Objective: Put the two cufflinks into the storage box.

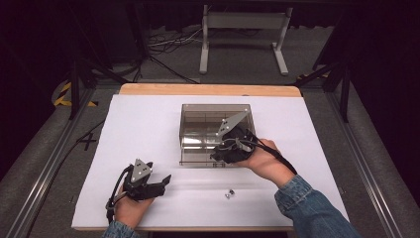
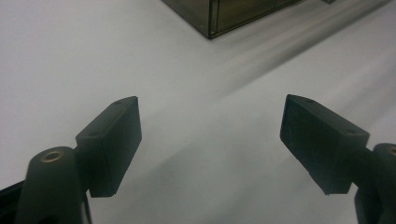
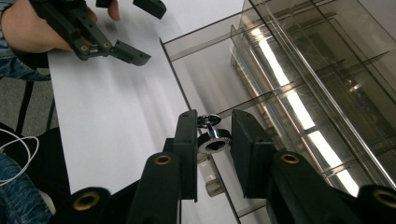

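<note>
right gripper view: right gripper (image 3: 212, 135) clamps what looks like a metal knob (image 3: 211, 134); left gripper (image 2: 210, 140) gapes.

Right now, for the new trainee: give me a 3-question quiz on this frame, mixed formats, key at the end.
1. True or false: the left gripper has its jaws closed on a part.
2. Multiple choice: what does the right gripper hold? A) a small shiny metal knob B) a strip of tape C) nothing
3. Fill in: a second small metal part lies on the white sheet, nearer the person than the smoky clear ____ box.

Key
1. False: in the left gripper view its jaws stand wide apart over bare sheet.
2. A: the right gripper view shows it pinched between the jaws, over the box's edge.
3. Divided (compartment).
</note>
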A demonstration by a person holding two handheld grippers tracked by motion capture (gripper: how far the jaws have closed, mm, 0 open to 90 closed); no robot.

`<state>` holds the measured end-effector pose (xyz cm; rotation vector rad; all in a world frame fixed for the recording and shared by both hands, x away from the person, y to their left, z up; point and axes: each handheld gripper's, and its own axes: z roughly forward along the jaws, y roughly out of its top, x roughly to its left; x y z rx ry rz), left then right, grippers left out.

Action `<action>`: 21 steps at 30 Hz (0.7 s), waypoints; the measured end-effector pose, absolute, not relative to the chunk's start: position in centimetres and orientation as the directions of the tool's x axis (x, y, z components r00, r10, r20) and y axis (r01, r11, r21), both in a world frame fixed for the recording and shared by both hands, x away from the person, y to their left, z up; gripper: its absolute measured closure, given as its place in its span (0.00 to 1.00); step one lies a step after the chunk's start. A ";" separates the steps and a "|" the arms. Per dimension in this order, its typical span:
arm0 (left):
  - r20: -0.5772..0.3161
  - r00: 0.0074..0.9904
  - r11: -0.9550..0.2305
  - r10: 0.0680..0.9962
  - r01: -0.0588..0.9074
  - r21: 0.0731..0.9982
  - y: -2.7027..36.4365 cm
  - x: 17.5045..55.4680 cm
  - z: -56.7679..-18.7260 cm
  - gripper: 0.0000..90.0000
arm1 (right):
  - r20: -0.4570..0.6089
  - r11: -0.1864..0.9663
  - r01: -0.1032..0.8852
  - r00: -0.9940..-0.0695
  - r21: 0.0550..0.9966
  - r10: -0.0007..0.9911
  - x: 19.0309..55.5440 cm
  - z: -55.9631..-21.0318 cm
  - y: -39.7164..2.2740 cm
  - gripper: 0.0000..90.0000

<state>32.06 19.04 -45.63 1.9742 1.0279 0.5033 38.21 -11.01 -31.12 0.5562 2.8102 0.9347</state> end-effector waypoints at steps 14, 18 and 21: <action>-0.026 0.585 -0.317 0.811 0.477 0.820 19.0 32.1 -45.6 0.24 | -0.007 0.730 0.340 -0.904 0.592 0.427 39.6 -31.6 -10.7 0.80; -0.024 0.584 -0.318 0.812 0.475 0.821 19.1 32.1 -45.6 0.24 | -0.007 0.731 0.346 -0.902 0.588 0.432 39.9 -31.8 -10.7 0.80; -0.027 0.584 -0.316 0.811 0.477 0.820 19.1 32.1 -45.6 0.24 | 0.000 0.731 0.361 -0.897 0.579 0.443 40.1 -32.2 -10.6 0.80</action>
